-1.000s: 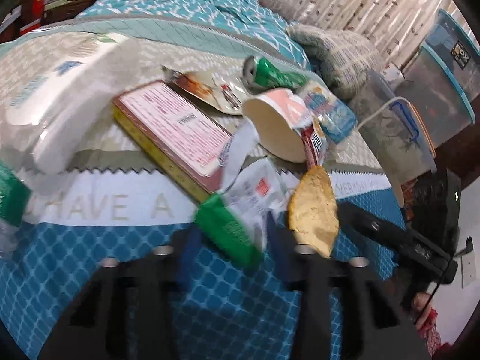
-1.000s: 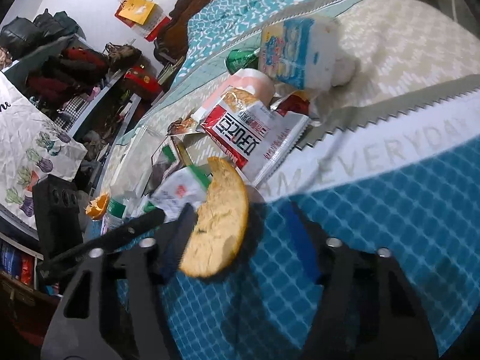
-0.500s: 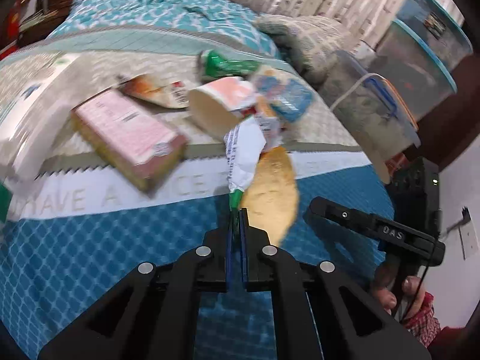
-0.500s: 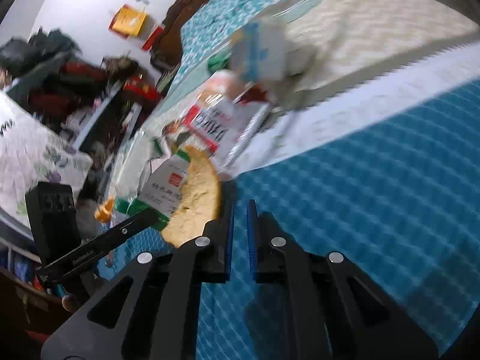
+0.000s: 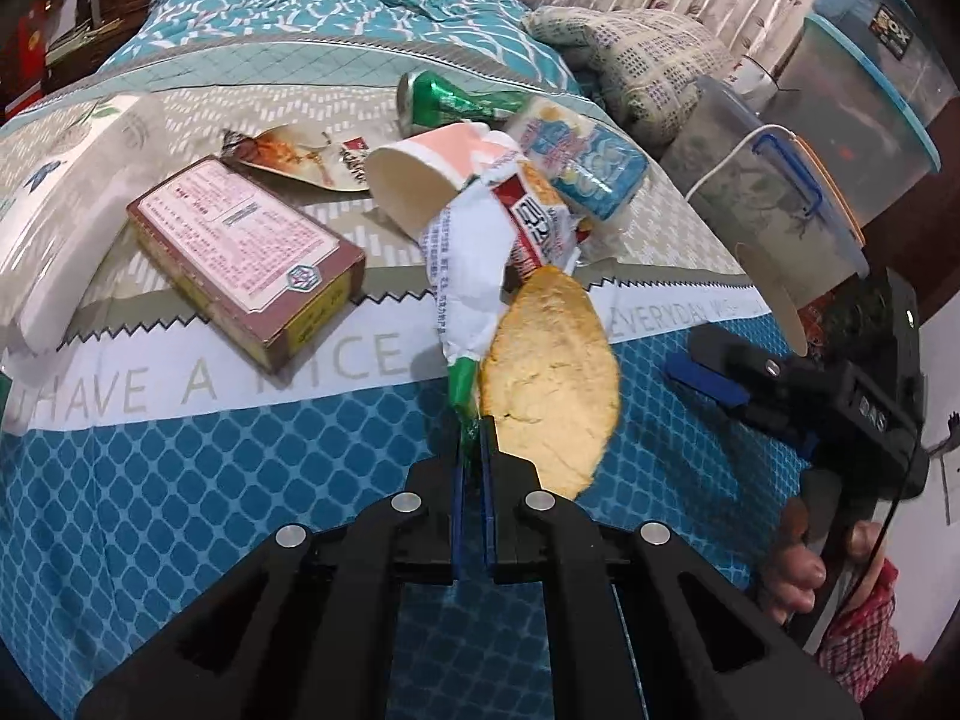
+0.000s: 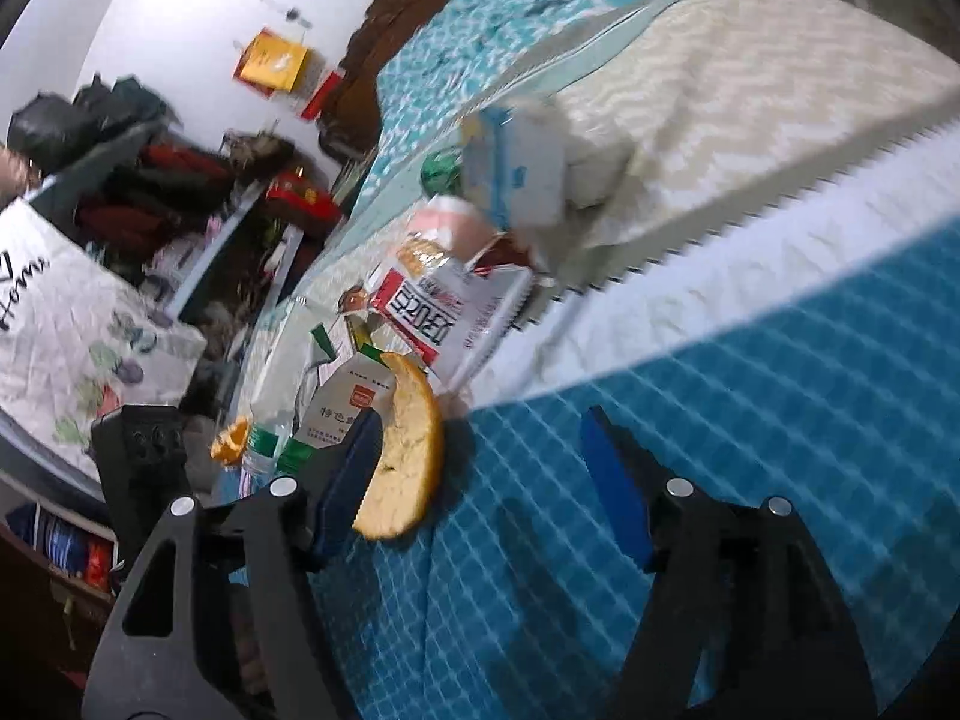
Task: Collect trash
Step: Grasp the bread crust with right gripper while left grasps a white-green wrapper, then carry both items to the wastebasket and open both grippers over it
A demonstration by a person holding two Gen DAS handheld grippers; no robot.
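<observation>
- A white wrapper with a green end [image 5: 465,276] is pinched by that green end in the left claw [image 5: 474,438], whose jaws are pressed together on it; the wrapper is held up over the blue-patterned part of the bedspread [image 5: 180,480].
- The left claw is pointed steeply down toward the bed, its black fingers filling the lower edge of the left wrist view.
- A round, pale-yellow flat bread [image 5: 549,384] is seen just beside the wrapper, against the left claw's right finger; whether it is gripped cannot be told.
- The right claw [image 6: 480,456] stands wide, its jaws having just been opening; the bread [image 6: 402,450] lies against its left finger, with nothing pressed between the pads.
- In the left wrist view the right claw [image 5: 720,384] is seen at the right, with the hand [image 5: 798,576] below it on its handle.
- Farther up the bed lie a pink-topped box [image 5: 240,246], a tipped paper cup [image 5: 426,180], a green can [image 5: 444,99], a red-and-white packet [image 6: 450,312] and a blue-and-white pack [image 5: 582,159].
</observation>
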